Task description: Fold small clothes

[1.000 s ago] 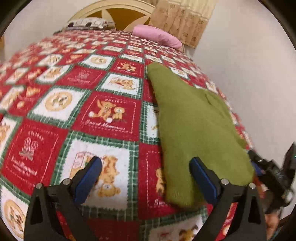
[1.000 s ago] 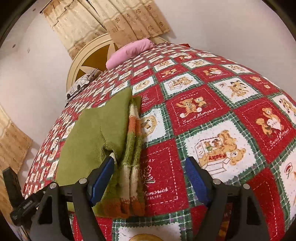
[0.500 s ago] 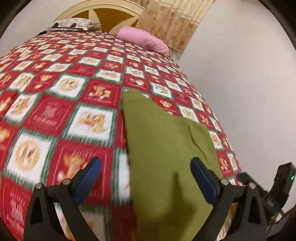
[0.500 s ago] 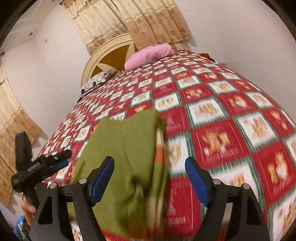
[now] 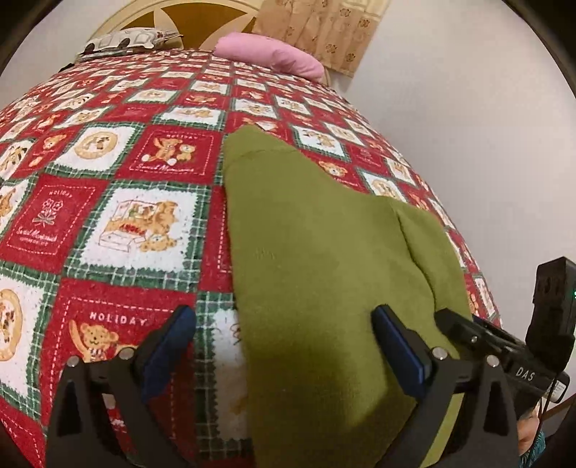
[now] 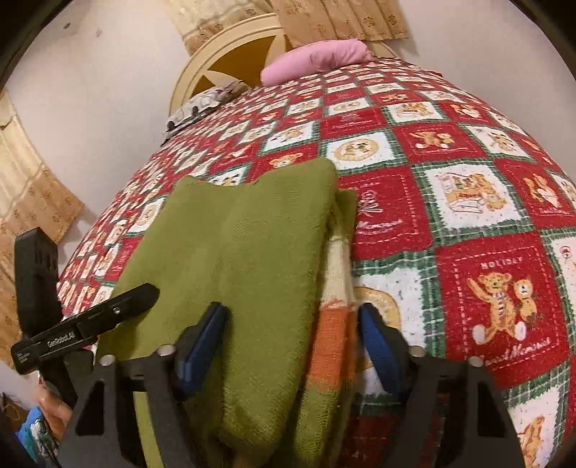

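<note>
A small green knit sweater [image 5: 316, 259] lies folded lengthwise on the bed's patchwork quilt [image 5: 118, 223]. In the right wrist view the sweater [image 6: 244, 259] shows an orange, white and green striped sleeve [image 6: 331, 331] along its right edge. My left gripper [image 5: 284, 345] is open, its fingers astride the sweater's near left edge. My right gripper [image 6: 291, 345] is open, astride the near hem and the striped sleeve. Each gripper shows in the other's view: the right one [image 5: 504, 345] and the left one [image 6: 82, 324].
A pink pillow [image 5: 273, 57] and a patterned grey cushion [image 5: 126, 39] lie at the head of the bed by a cream headboard [image 6: 230, 54]. White walls flank the bed. Beige curtains [image 6: 342, 18] hang behind it.
Both grippers have come closer to the sweater's near end and lower over it. The right gripper's fingers stand closer together than before. The sweater has not moved.
</note>
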